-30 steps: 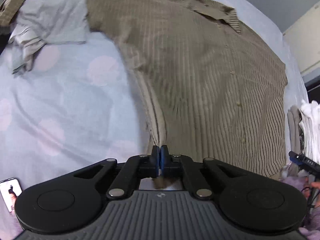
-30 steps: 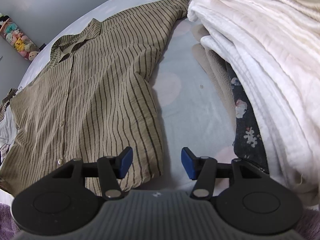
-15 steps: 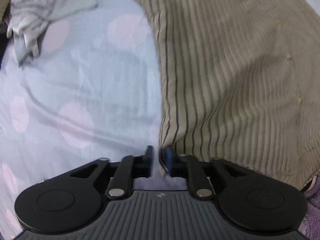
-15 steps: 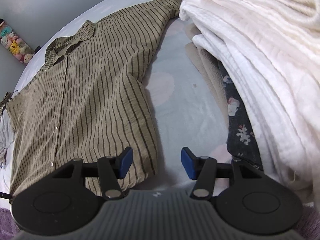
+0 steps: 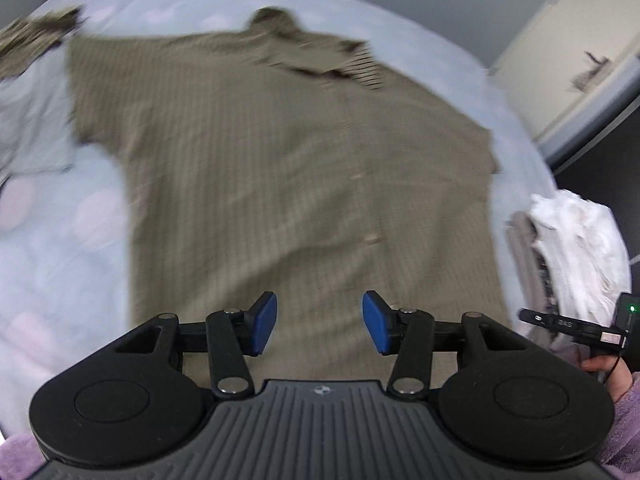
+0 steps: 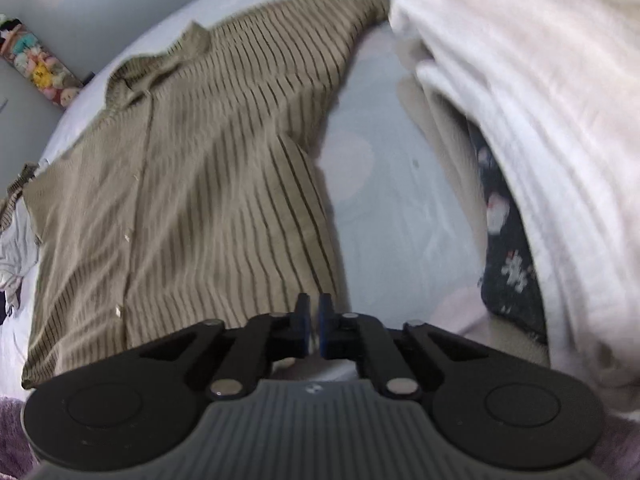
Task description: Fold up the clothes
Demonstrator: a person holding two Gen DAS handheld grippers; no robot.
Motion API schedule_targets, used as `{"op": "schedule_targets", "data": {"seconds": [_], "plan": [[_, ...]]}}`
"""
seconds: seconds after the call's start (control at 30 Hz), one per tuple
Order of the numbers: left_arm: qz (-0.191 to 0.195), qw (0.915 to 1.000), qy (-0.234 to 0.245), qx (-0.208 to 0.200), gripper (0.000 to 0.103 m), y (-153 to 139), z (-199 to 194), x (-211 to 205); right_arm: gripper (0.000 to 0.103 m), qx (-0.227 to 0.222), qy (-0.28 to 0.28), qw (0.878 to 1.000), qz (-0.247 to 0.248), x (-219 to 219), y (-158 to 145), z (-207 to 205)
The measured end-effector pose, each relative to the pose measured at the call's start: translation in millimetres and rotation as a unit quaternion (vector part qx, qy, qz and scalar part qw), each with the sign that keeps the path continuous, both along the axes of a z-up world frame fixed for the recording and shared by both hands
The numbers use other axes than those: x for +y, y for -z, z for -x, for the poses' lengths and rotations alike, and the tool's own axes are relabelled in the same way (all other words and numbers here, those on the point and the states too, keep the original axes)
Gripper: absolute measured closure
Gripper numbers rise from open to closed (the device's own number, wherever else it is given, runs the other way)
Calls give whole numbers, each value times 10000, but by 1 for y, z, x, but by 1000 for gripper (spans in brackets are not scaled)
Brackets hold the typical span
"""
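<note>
From the right gripper (image 6: 314, 322), I see bare sheet (image 6: 404, 216) running toward 12 o'clock, between the shirt (image 6: 208, 184) at 10 and the white pile (image 6: 532, 112) walling off 2. From the left view, open sheet lies at 9.

Olive striped shirt (image 5: 288, 184) spread flat on bed, collar far.

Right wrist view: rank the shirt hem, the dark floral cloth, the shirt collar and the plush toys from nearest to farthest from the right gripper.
From the right gripper:
1. Shirt hem, just ahead, slightly left.
2. Dark floral cloth, to the right, under the white blanket.
3. Shirt collar, far upper left.
4. Plush toys, beyond the bed, far left.
</note>
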State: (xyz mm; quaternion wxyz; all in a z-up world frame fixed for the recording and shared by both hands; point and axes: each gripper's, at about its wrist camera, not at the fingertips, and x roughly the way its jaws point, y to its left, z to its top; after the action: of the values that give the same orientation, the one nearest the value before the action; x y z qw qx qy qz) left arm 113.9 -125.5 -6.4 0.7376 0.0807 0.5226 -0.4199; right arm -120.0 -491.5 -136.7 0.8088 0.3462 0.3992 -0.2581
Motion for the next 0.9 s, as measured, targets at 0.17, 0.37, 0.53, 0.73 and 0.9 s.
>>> {"op": "schedule_targets", "data": {"seconds": [0.17,0.37,0.53,0.73,0.9], "plan": [[-63,9989,310,-342,58,12,28,-32,96,-99,-183,9991,363,24,-10,-20],[-146,9995,216,-180,58,44,49,-36,58,382,111,9969,685,18,4,-20],[-102,9997,132,164,58,61,55,-34,63,338,248,9991,-43,0,22,-17],[-50,9999,40,139,58,61,55,-26,101,0,124,9993,357,16,4,-19],[61,9999,-17,135,58,56,55,-21,101,-298,-367,9962,733,46,-17,-49]]}}
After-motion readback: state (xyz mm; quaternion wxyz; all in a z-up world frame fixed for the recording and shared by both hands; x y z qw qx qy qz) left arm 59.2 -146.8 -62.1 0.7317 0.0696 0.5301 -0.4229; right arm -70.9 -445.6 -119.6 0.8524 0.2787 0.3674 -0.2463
